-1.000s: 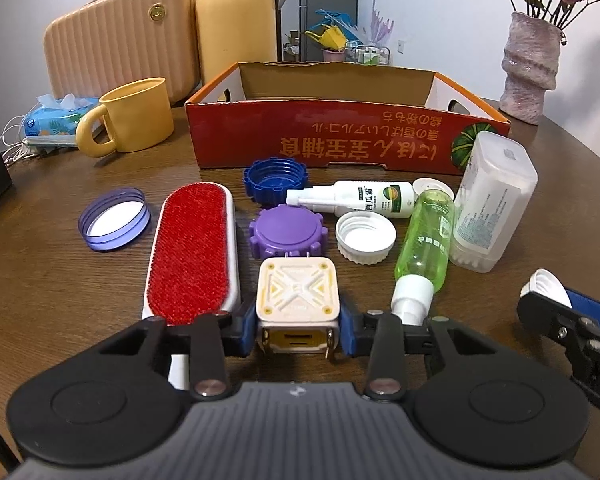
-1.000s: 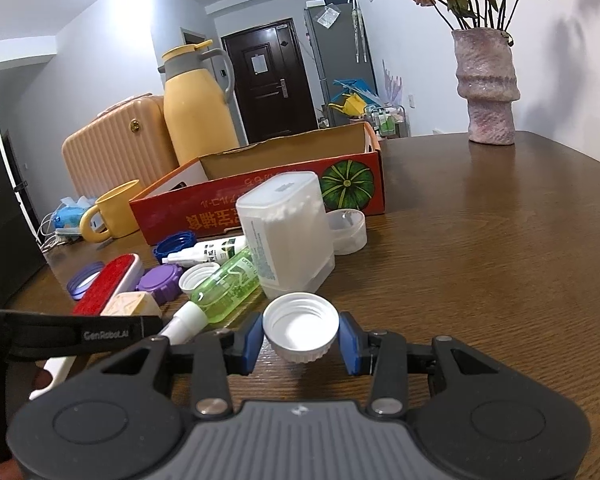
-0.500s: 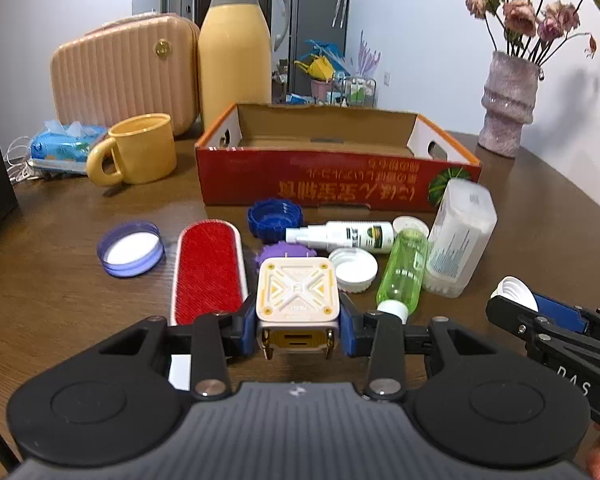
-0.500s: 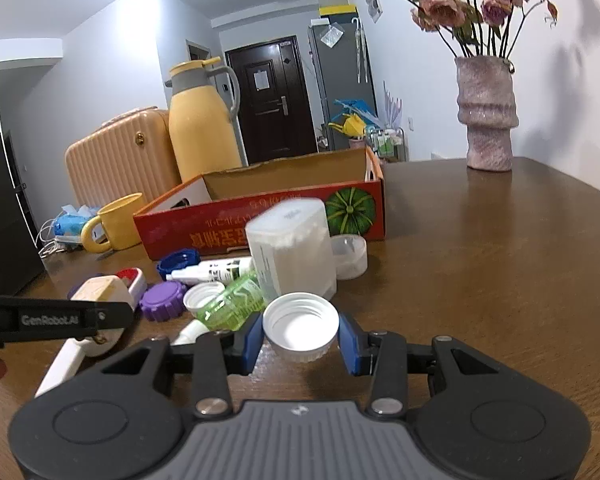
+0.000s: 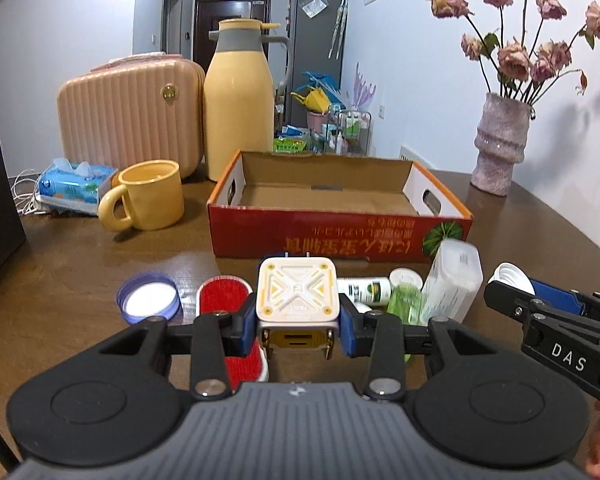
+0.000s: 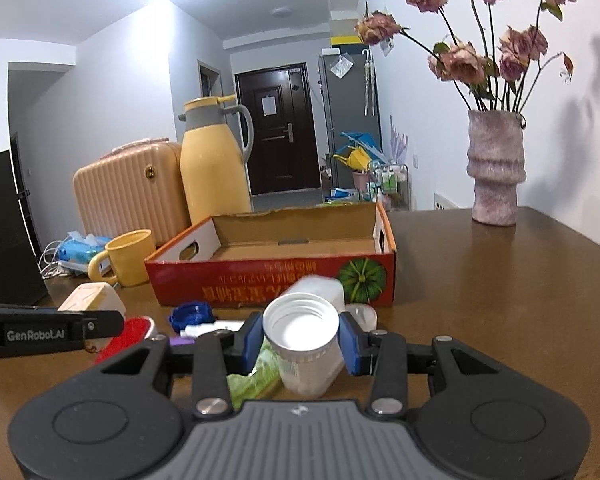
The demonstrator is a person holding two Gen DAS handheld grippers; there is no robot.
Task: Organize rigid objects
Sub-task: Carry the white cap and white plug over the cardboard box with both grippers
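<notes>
Both held items lifted; cardboard box point(image 5: 340, 236) empty.

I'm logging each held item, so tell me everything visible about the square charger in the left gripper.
The square charger is a cream plastic block with rounded corners, a raised X pattern with yellow triangles on top, a yellow front face with a slot, and two prongs at its far end. It sits level, clamped at both sides by the left gripper's blue pads, clear of the table.
</notes>
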